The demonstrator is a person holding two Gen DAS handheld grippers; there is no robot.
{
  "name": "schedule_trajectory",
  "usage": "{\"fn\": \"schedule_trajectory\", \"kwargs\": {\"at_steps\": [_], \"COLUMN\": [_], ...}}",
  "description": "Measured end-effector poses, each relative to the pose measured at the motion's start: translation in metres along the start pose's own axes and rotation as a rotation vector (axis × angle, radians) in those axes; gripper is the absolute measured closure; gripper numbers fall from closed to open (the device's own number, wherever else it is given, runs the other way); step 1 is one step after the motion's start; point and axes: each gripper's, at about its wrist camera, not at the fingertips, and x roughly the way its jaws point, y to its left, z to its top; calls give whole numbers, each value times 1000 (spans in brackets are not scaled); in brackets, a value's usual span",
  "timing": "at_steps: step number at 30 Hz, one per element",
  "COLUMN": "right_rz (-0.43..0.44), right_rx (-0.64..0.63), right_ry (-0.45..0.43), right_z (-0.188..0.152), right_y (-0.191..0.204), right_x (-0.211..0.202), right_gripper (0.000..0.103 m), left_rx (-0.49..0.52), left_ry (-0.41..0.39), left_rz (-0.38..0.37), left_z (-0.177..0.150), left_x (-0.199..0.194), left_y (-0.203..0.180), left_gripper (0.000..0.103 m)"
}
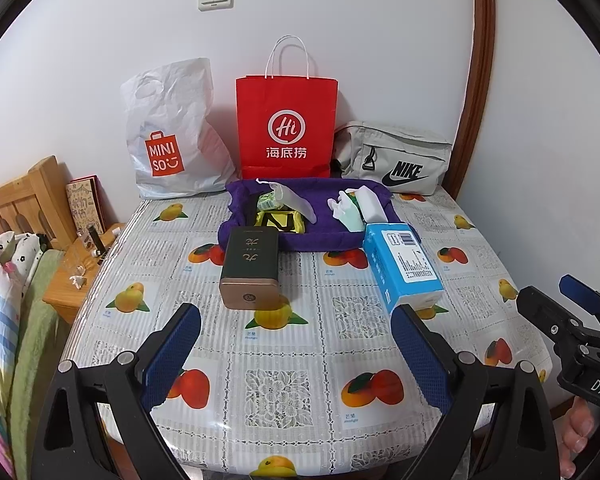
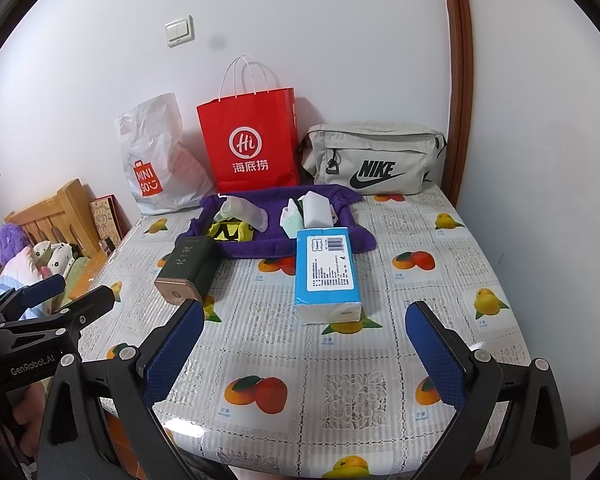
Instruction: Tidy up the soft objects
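Left claw (image 1: 296,324) and right claw (image 2: 304,320) both wide apart, empty, above the glossy tablecloth (image 2: 340,392). Tissue pack (image 2: 327,274) ahead: soft crinkly film, likely to crush or slip when pinched. Rigid dark box (image 2: 188,270) beside it. Beyond, plush purple tray (image 2: 260,250) with small soft bits.
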Motion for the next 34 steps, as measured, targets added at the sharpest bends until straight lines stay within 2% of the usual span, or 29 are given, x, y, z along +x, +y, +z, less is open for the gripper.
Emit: {"fn": "schedule_trajectory", "kwargs": {"at_steps": [31,34], "right_rz": [3,26], "right_rx": [4,6], "right_ry": [5,16], "right_z": [-3,-3], "right_y": [2,2], "right_x": [2,7], "right_gripper": [3,3], "left_rx": [-2,0], "left_ry": [6,-1], "left_rz": [1,4], "left_z": [-1,-1], "left_x": [2,2], "left_y": [2,1], "left_gripper": [7,7]}}
